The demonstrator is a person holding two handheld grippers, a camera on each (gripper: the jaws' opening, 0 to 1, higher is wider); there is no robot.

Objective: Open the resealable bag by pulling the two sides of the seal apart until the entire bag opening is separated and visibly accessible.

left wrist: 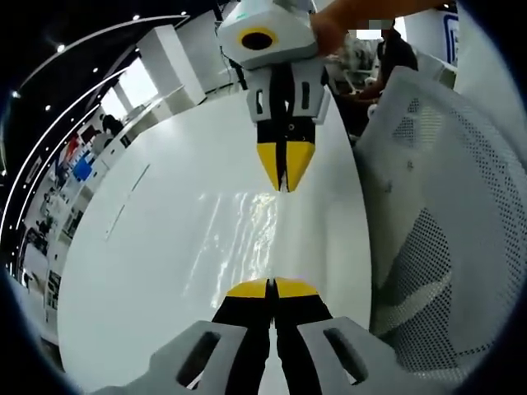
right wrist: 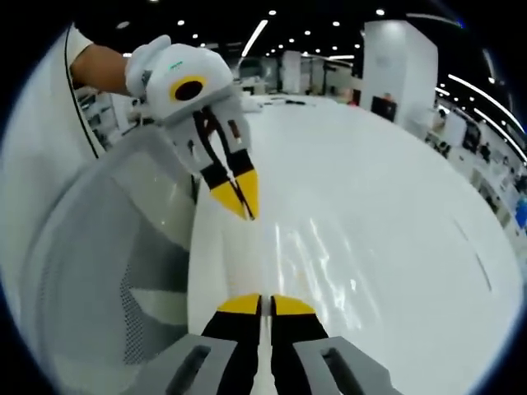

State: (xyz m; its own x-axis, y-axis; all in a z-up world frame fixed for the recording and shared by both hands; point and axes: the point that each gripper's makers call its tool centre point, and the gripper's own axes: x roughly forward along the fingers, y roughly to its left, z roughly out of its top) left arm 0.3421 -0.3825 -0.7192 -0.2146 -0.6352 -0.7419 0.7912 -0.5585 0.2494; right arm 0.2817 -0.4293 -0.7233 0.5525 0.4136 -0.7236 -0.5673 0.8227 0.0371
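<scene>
While both grippers are facing each other over the white glossy desk (left wrist: 165,247), a clear, near-invisible resealable plastic bag (left wrist: 247,239) is stretching between them, showing mostly as glare & wrinkles above the desk surface. In left gripper view, the left gripper (left wrist: 272,287), yellow tips w/ black fingers, is pinching shut on the bag's near edge; opposite it the right gripper (left wrist: 285,186) is clamping the far edge, jaws closed. In right gripper view the right gripper (right wrist: 258,303) is sitting closed on the bag (right wrist: 313,263) w/ the left gripper (right wrist: 241,211) across from it, a person's hand (right wrist: 148,62) holding it. A white mesh-back office chair (left wrist: 445,214) is standing just beside the desk edge.
</scene>
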